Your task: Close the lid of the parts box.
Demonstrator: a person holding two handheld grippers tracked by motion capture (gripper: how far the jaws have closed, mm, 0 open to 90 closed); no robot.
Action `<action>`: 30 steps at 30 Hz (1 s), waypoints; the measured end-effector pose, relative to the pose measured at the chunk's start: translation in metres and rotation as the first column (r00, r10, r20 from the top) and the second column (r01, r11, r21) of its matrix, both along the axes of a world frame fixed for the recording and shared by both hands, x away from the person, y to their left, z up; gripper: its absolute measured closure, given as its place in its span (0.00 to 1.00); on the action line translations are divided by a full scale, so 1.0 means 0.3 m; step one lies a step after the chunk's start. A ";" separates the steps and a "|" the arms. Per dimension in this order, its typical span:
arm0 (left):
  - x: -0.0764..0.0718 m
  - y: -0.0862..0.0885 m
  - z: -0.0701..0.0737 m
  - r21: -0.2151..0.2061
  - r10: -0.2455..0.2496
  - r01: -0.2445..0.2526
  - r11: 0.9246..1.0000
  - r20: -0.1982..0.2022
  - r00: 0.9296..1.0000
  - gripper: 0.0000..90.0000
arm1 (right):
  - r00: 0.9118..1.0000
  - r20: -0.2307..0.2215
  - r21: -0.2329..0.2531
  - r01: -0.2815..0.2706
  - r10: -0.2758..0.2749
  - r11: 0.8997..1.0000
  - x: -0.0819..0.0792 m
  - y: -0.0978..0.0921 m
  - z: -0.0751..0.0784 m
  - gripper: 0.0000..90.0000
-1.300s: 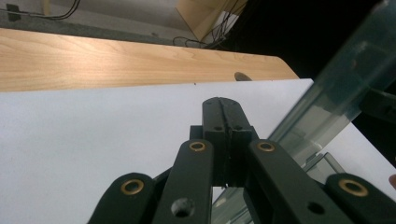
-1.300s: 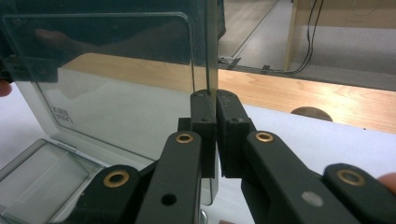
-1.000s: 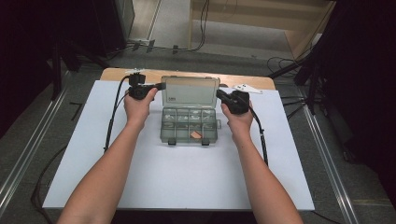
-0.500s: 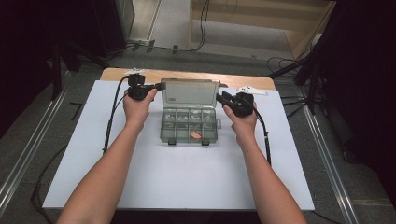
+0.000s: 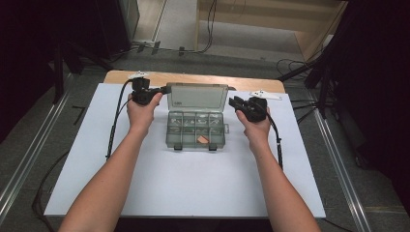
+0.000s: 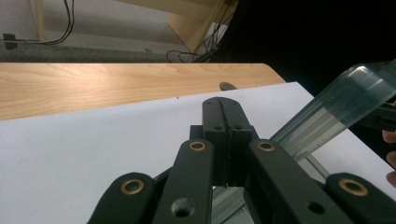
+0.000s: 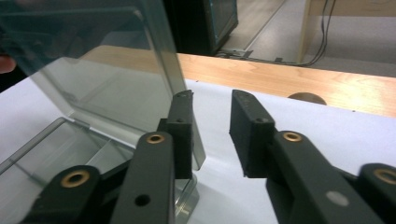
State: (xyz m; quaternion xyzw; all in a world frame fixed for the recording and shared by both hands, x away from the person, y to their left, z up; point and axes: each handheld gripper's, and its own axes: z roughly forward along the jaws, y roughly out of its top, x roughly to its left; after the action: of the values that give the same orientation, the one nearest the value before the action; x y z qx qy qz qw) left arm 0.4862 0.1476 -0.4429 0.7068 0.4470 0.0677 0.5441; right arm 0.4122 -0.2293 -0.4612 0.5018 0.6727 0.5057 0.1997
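A clear compartment box (image 5: 196, 131) sits mid-table with its lid (image 5: 197, 96) standing upright. One front compartment holds a small orange piece (image 5: 203, 140). My left gripper (image 5: 163, 90) is shut at the lid's upper left corner. In the left gripper view its jaws (image 6: 223, 105) are pressed together with nothing between them, and the lid (image 6: 336, 100) lies just to their right. My right gripper (image 5: 234, 102) is open by the lid's right edge. In the right gripper view the lid (image 7: 107, 70) has its edge close against the left finger (image 7: 182, 121) of that gripper (image 7: 212, 105).
A white sheet (image 5: 193, 193) covers the table, with a wooden strip (image 5: 193, 78) bare at the far edge. Metal rails (image 5: 333, 150) run along both sides. Cables lie on the floor beyond the table.
My right gripper has drifted slightly right and toward me, away from the lid. The left gripper and the box have stayed put.
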 end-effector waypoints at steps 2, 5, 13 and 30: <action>-0.003 0.000 0.002 -0.002 -0.003 0.003 1.000 0.004 1.000 0.99 | 1.000 0.000 0.003 0.005 -0.005 1.000 0.010 0.001 0.009 0.80; -0.009 0.001 0.006 0.000 -0.010 0.010 1.000 0.010 1.000 0.99 | 1.000 0.002 0.010 0.008 -0.008 1.000 0.023 0.004 0.022 0.87; -0.025 0.002 0.014 0.010 -0.016 0.015 1.000 0.028 1.000 0.99 | 0.999 -0.019 0.032 0.027 -0.027 0.999 0.059 0.016 0.045 0.97; -0.052 0.000 0.021 0.011 -0.018 0.017 1.000 0.045 0.999 0.99 | 0.999 -0.041 0.055 0.010 -0.007 0.998 0.066 0.057 0.049 0.97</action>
State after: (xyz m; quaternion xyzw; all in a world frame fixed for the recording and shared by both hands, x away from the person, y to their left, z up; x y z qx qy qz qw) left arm 0.4706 0.1476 -0.4367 0.7119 0.4282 0.0811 0.5506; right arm 0.4318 -0.2122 -0.4465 0.5201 0.6603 0.5130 0.1741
